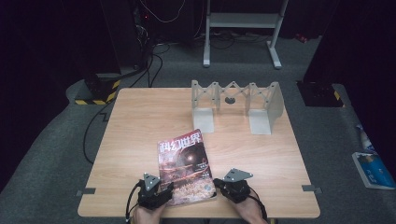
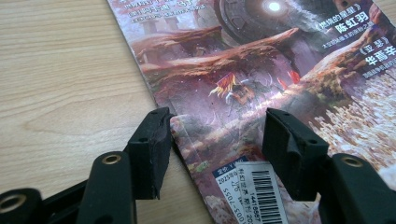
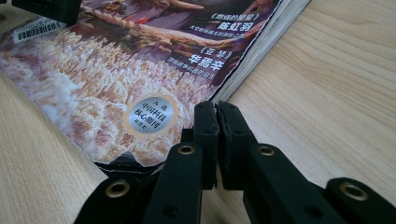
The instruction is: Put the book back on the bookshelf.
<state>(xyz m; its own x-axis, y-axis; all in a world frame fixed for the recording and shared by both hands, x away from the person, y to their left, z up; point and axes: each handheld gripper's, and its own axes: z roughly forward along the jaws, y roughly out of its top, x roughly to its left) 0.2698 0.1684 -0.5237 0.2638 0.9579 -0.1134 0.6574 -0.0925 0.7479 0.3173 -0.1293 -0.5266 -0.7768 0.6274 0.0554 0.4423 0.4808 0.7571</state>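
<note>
- Sitting on a grey carpeted floor [image 1: 56,140], the light wood table [image 1: 140,116] fills mid-frame; room behind is dark, w/ cables [image 1: 154,60] at back left and a white frame stand [image 1: 243,28] at back centre.
- Yellow-black striped block [image 1: 100,91] on the floor just off the table's back left corner.
- No containers on the table; grey rack w/ criss-cross braces [image 1: 236,105] stands upright toward the back, right of centre.
- Left gripper [image 2: 217,140] at front edge, jaws partly open, straddling the magazine's [image 1: 184,165] near left corner by the barcode; left pad sits at the cover's edge, no squeeze seen.
- Magazine lies flat, front centre, tilted a bit, between both grippers.
- Right gripper [image 3: 217,128] at the mag's near right corner, jaws nearly together, nothing between them; tips just beside the page edges.
- Blue-white item [image 1: 373,170] on the floor, far right.
</note>
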